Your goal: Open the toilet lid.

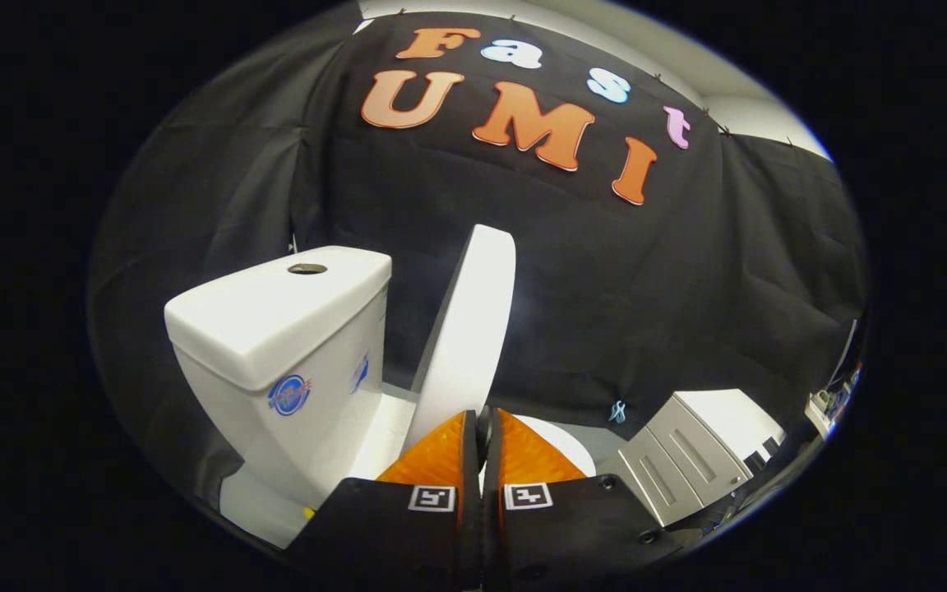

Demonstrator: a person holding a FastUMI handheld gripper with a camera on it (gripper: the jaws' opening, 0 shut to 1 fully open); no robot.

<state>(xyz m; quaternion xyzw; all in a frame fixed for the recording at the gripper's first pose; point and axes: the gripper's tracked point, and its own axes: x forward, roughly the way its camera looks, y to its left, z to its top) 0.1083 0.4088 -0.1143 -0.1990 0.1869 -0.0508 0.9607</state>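
white toilet lid (pixel 473 329) stands raised just beyond gripper (pixel 482 427); orange fingers nearly closed, seemingly gripping nothing.

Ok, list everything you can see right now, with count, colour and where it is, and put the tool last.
Toilet lid: one, white, raised nearly upright just ahead of the tongs' fingertips, beside the tank.
Tank: one, white, next to the lid, with a round button on top and a blue sticker on its side.
Toilet seat: one, white, low behind the fingers.
Cabinet: one, grey-white, by the booth wall, on the far side of the lid from the tank.
Tongs: one pair, orange fingers on a black body, closed together with the tips at the lid's lower edge.
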